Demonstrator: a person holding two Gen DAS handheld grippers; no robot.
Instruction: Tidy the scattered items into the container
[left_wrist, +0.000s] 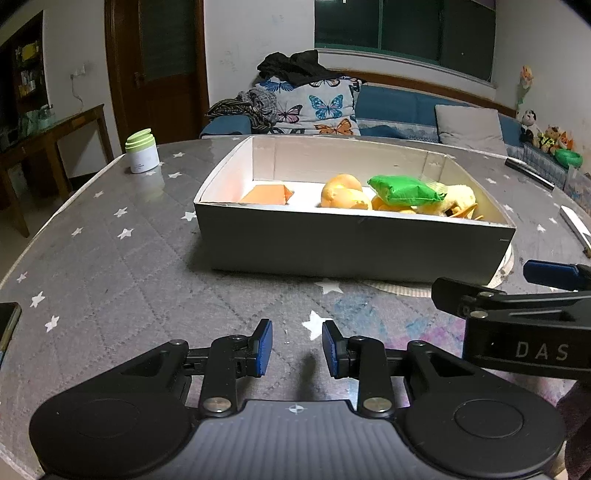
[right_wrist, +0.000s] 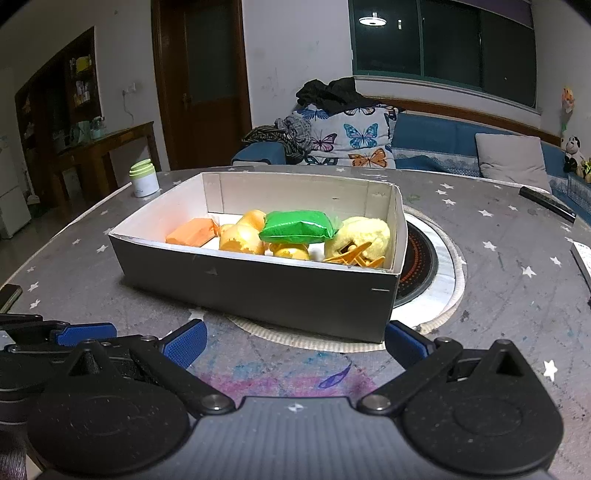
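Box (right_wrist: 258, 284), ahead of both grippers, holding green packet (right_wrist: 297, 226) and toys; left gripper (left_wrist: 297, 349) and right gripper (right_wrist: 295, 343) released, empty; risk: jar (left_wrist: 142, 151), far left, overlooked or toppled when reached.

Blue sofa (left_wrist: 406, 107) under dark window (left_wrist: 402, 29)

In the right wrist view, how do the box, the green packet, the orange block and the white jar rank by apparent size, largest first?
1. Box
2. Green packet
3. Orange block and white jar: they look alike in size, and the jar stands farther from the camera, so I leave them unranked.
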